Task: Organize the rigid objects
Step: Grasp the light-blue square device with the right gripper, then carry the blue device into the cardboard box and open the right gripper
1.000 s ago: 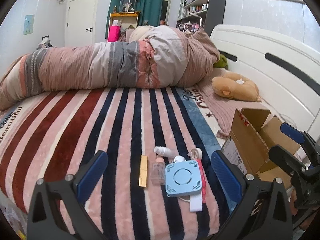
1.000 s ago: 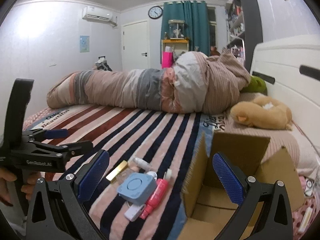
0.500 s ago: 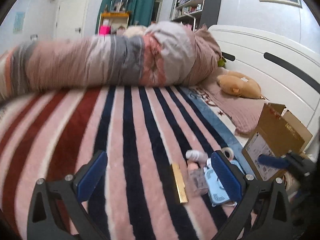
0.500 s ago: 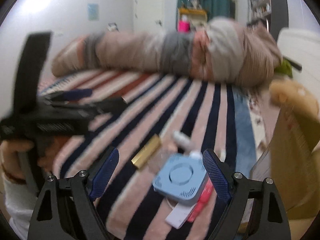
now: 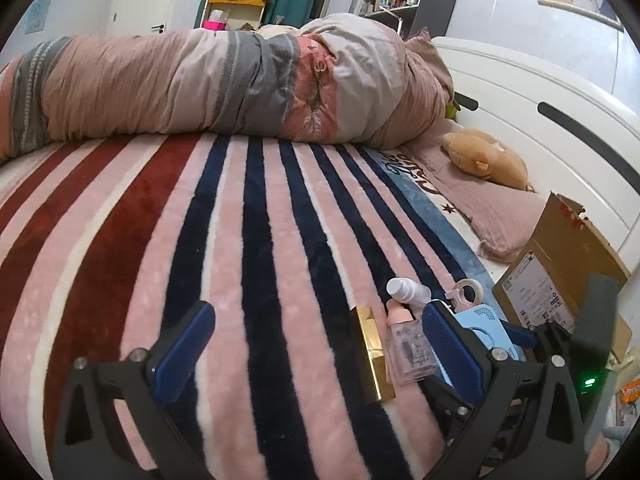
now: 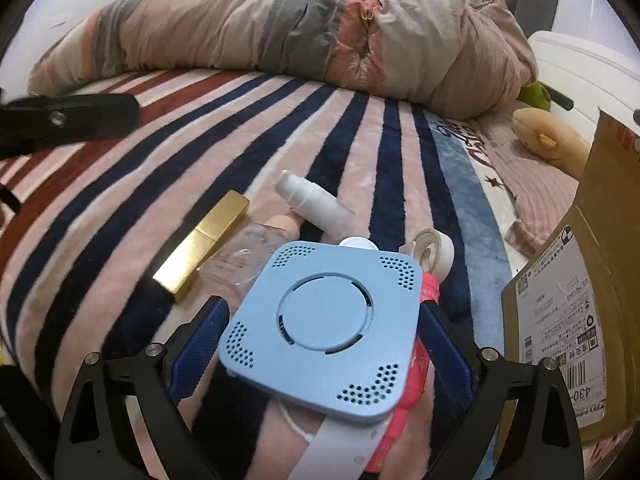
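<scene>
The right gripper (image 6: 320, 344) straddles a pale blue square plastic device with a round centre and perforated corners (image 6: 326, 326); its 2 blue-padded fingers (image 6: 200, 346) stand wide and are opening, with the device between them and the pads not visibly pressing on it. Under the device lie a white strap (image 6: 340, 444) and a coral-pink tube (image 6: 416, 364). Just beyond it sit a clear flat bottle with a pink cap (image 6: 256, 248), a gold rectangular bar (image 6: 204, 246), a white cylindrical pump bottle (image 6: 316, 204) and a small roll of white tape (image 6: 434, 254), all on the striped plush blanket (image 6: 180, 168) of the bed. The left gripper (image 5: 316, 356) hovers over the blanket, its fingers wide and holding nothing. An open brown cardboard box (image 6: 580, 280) stands to the right. Farther back lie a tan plush toy (image 5: 486, 158) and a rolled quilt (image 5: 240, 84).
</scene>
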`<state>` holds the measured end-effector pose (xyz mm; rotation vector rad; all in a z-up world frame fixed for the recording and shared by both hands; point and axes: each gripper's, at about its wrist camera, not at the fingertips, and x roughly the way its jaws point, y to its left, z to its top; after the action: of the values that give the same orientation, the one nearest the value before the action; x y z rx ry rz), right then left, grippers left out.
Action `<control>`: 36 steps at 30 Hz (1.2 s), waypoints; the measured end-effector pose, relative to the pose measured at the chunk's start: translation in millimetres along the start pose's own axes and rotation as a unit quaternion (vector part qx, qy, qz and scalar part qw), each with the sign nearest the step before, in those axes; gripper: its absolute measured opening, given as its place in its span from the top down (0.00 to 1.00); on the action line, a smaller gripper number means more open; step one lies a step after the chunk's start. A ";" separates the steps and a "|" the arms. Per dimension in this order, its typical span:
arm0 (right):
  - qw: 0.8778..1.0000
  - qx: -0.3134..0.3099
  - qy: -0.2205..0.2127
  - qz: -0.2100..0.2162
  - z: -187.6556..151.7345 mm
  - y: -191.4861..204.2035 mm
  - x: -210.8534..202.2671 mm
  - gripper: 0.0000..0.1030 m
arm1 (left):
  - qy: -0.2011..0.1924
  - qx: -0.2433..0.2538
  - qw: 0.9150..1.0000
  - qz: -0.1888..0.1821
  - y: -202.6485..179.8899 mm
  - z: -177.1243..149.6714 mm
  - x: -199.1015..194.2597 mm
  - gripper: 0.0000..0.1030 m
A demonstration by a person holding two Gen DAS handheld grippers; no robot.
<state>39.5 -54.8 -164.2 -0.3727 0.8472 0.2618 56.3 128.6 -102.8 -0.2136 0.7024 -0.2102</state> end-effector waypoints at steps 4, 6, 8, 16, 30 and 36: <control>1.000 -0.023 -0.004 -0.018 -1.2 -4.2 4.6 0.14 | -0.002 -0.004 1.000 0.003 8.1 -4.0 -5.3 0.00; 1.000 -0.014 -0.007 -0.016 -2.2 -12.6 1.6 0.17 | 0.003 -0.003 1.000 0.007 10.1 -6.4 -5.3 0.00; 1.000 -0.019 -0.012 0.004 -2.6 -16.0 -2.4 0.17 | 0.008 -0.004 1.000 0.005 11.7 -9.2 -5.4 0.00; 0.988 -0.011 -0.037 0.148 -4.1 -11.7 -28.4 0.19 | 0.008 -0.023 1.000 -0.003 21.4 -17.8 -14.1 0.00; 0.979 -0.057 0.027 0.194 -20.5 7.6 -14.0 0.14 | 0.019 -0.026 0.999 0.004 21.0 -28.3 -13.4 0.00; 0.978 -0.072 0.015 0.193 -24.0 12.2 -15.0 0.09 | 0.020 -0.041 0.999 -0.023 20.1 -30.1 -13.2 0.00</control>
<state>9.2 -55.1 -169.9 -0.3453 0.9300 0.6834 29.1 147.6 -122.3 -0.3042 0.7468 -0.2299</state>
